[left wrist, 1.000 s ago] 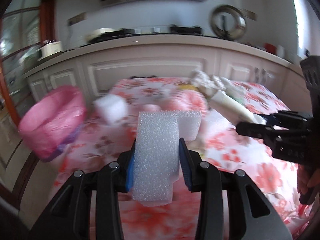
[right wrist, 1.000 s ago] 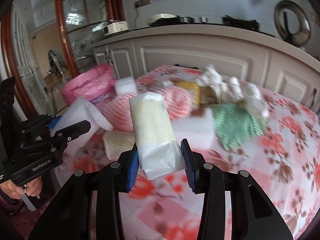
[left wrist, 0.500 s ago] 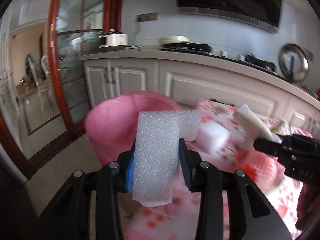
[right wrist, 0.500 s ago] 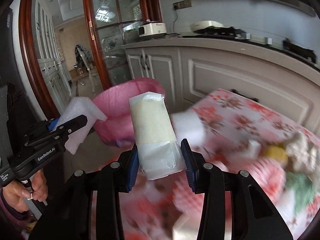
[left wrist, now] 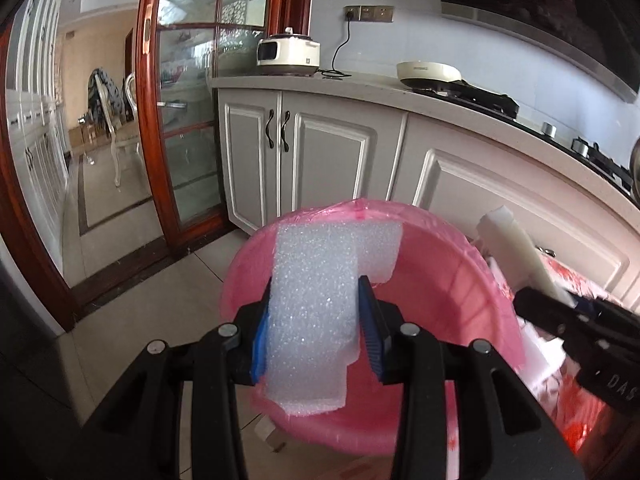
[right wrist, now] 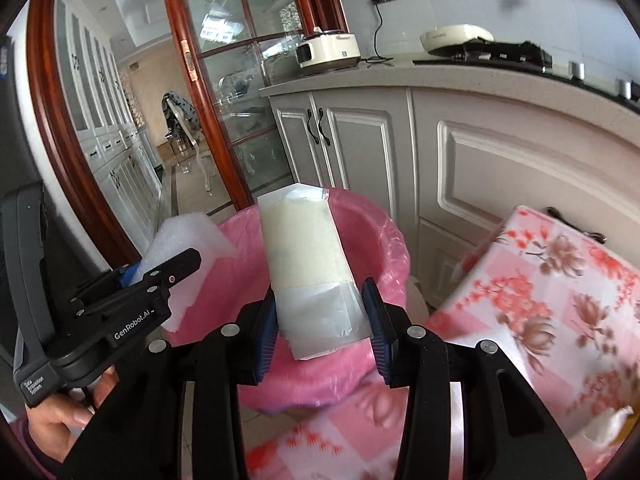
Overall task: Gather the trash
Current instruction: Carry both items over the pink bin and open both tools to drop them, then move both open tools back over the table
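Note:
My left gripper (left wrist: 316, 332) is shut on a white foam piece (left wrist: 316, 300) and holds it over the mouth of the pink-lined trash bin (left wrist: 472, 280). My right gripper (right wrist: 320, 332) is shut on a cream paper packet (right wrist: 308, 264) and holds it above the near rim of the same bin (right wrist: 384, 240). The left gripper with its foam (right wrist: 180, 240) shows at the left of the right wrist view. The right gripper with its packet (left wrist: 516, 244) shows at the right of the left wrist view.
The table with the pink flowered cloth (right wrist: 560, 300) lies right of the bin. White kitchen cabinets (left wrist: 320, 152) stand behind, a red-framed glass door (left wrist: 180, 120) to the left. Tiled floor (left wrist: 140, 312) surrounds the bin.
Both grippers have swung left from over the table to the pink bin, each still holding its item. The bin now sits directly under the foam and the packet.

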The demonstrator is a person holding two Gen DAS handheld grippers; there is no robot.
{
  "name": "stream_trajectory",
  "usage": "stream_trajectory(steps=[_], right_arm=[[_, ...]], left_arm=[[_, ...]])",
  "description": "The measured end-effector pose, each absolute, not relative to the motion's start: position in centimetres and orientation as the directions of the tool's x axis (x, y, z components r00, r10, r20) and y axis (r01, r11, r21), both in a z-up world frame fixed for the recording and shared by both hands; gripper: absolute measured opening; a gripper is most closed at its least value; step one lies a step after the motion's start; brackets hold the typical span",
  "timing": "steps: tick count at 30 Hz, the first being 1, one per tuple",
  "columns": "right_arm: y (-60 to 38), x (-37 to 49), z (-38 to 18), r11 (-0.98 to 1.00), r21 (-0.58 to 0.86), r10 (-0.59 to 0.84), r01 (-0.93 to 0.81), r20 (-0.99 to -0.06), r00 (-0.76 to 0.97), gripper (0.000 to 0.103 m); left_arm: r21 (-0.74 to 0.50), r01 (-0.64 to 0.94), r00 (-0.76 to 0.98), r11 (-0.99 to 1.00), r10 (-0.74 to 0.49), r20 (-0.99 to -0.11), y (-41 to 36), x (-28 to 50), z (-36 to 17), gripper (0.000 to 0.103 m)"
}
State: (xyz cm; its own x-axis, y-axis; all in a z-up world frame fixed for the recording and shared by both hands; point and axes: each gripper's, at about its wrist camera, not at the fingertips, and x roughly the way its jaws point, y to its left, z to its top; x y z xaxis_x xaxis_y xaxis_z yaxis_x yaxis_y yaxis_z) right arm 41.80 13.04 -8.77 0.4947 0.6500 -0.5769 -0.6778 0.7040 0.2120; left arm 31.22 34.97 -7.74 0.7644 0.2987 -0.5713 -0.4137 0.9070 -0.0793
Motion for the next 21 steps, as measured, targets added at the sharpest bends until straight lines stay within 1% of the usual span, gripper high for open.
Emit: stream_trajectory(steps=[3, 5, 6, 7, 10, 11, 14, 16, 18, 20, 21], right_arm=[[14.3, 42.8, -9.6, 0.705, 0.218, 0.647, -0.675, -0.589, 0.485, 0.042], [14.8, 43.4, -10.0, 0.707, 0.211, 0.643, -0.675, -0.590, 0.489, 0.045], [15.1, 43.6, -10.2, 0.709, 0.202, 0.638, -0.676, -0.592, 0.492, 0.046], [15.1, 43.8, -10.4, 0.709, 0.194, 0.635, -0.678, -0.593, 0.495, 0.047], [14.8, 44.0, -10.8, 0.714, 0.188, 0.628, -0.674, -0.598, 0.499, 0.048], [14.6, 44.0, -10.9, 0.715, 0.191, 0.628, -0.672, -0.599, 0.498, 0.052], [13.8, 43.6, -10.6, 0.718, 0.191, 0.628, -0.669, -0.592, 0.505, 0.052], [13.2, 42.9, -10.2, 0.723, 0.188, 0.625, -0.665, -0.590, 0.511, 0.052], [12.0, 41.9, -9.4, 0.725, 0.197, 0.628, -0.660, -0.583, 0.515, 0.052], [10.6, 40.4, -8.2, 0.725, 0.207, 0.638, -0.657, -0.562, 0.527, 0.058], [9.9, 39.7, -7.6, 0.725, 0.208, 0.641, -0.656, -0.550, 0.535, 0.060]], left_arm=[[-0.086, -0.418, 0.761, 0.904, 0.297, -0.577, 35.8, 32.9, -8.4, 0.040], [-0.083, -0.430, 0.752, 0.899, 0.306, -0.583, 36.1, 33.5, -8.8, 0.050], [-0.083, -0.439, 0.749, 0.895, 0.314, -0.584, 36.4, 33.8, -9.1, 0.061], [-0.083, -0.448, 0.750, 0.890, 0.324, -0.577, 36.7, 33.7, -9.1, 0.066], [-0.060, -0.454, 0.748, 0.889, 0.344, -0.568, 36.9, 33.3, -9.2, 0.070], [-0.053, -0.458, 0.747, 0.888, 0.351, -0.565, 36.9, 33.2, -9.1, 0.071], [-0.037, -0.466, 0.747, 0.884, 0.371, -0.552, 36.8, 32.3, -8.6, 0.076], [-0.024, -0.470, 0.749, 0.882, 0.384, -0.539, 36.4, 31.3, -8.1, 0.084], [0.001, -0.477, 0.750, 0.879, 0.407, -0.521, 35.6, 30.1, -7.6, 0.090], [0.025, -0.484, 0.753, 0.875, 0.431, -0.498, 34.1, 28.3, -6.8, 0.094], [0.039, -0.489, 0.748, 0.872, 0.442, -0.495, 33.6, 27.7, -6.6, 0.096]])
